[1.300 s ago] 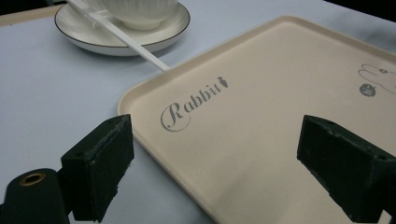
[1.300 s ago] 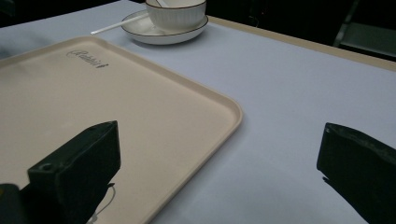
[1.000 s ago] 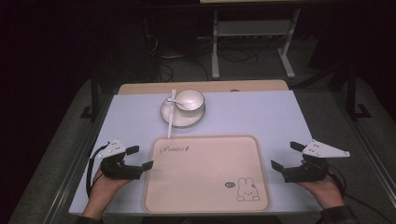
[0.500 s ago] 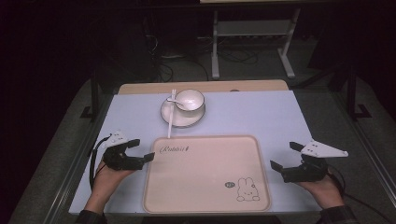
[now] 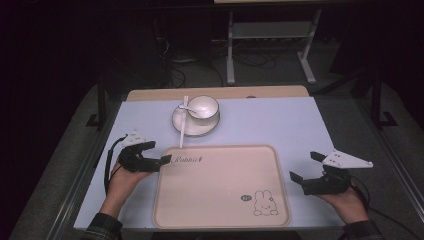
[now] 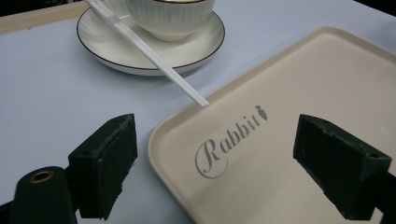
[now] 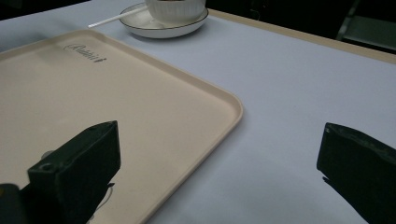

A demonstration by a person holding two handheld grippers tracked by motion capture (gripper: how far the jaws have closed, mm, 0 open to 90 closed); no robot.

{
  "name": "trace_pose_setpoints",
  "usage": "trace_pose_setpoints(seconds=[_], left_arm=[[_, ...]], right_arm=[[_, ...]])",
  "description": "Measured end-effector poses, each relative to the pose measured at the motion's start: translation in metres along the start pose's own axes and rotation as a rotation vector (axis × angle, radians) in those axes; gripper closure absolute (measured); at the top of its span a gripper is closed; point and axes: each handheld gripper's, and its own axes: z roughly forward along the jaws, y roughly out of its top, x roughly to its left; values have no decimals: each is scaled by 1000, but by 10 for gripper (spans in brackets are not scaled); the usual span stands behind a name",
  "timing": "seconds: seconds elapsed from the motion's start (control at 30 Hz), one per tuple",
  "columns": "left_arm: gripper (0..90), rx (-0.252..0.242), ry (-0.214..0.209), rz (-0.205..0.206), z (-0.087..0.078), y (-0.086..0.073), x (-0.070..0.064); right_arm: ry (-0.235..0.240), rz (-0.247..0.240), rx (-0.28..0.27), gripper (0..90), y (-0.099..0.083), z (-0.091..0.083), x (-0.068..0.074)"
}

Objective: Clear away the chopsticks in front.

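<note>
A beige tray [image 5: 220, 185] with "Rabbit" lettering and a bunny drawing lies on the near half of the table. Beyond it a white bowl [image 5: 202, 107] stands on a saucer [image 5: 192, 129], with a spoon inside. White chopsticks [image 5: 183, 120] lean over the saucer's rim toward the tray. My left gripper [image 5: 161, 152] is open at the tray's far-left corner. In the left gripper view its jaws straddle that corner [image 6: 215, 158], with the chopsticks' tips [image 6: 154, 60] just ahead. My right gripper [image 5: 302, 166] is open beside the tray's right edge, which runs between its jaws [image 7: 219, 158].
The pale blue tabletop [image 5: 280, 125] has bare room to the right of the saucer. A wooden strip [image 5: 270, 92] borders the far edge. Behind the table stand a metal frame [image 5: 270, 50] and cables on a dark floor.
My left gripper has moved forward and rightward to the tray's far-left corner. The right gripper has hardly moved.
</note>
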Motion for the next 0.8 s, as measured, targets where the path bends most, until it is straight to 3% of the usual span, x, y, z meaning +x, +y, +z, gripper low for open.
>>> trace_pose_setpoints(seconds=[0.8], left_arm=[[142,38,51,-1,41,36,15]], right_arm=[[3,-3,0,0,0,1,0]])
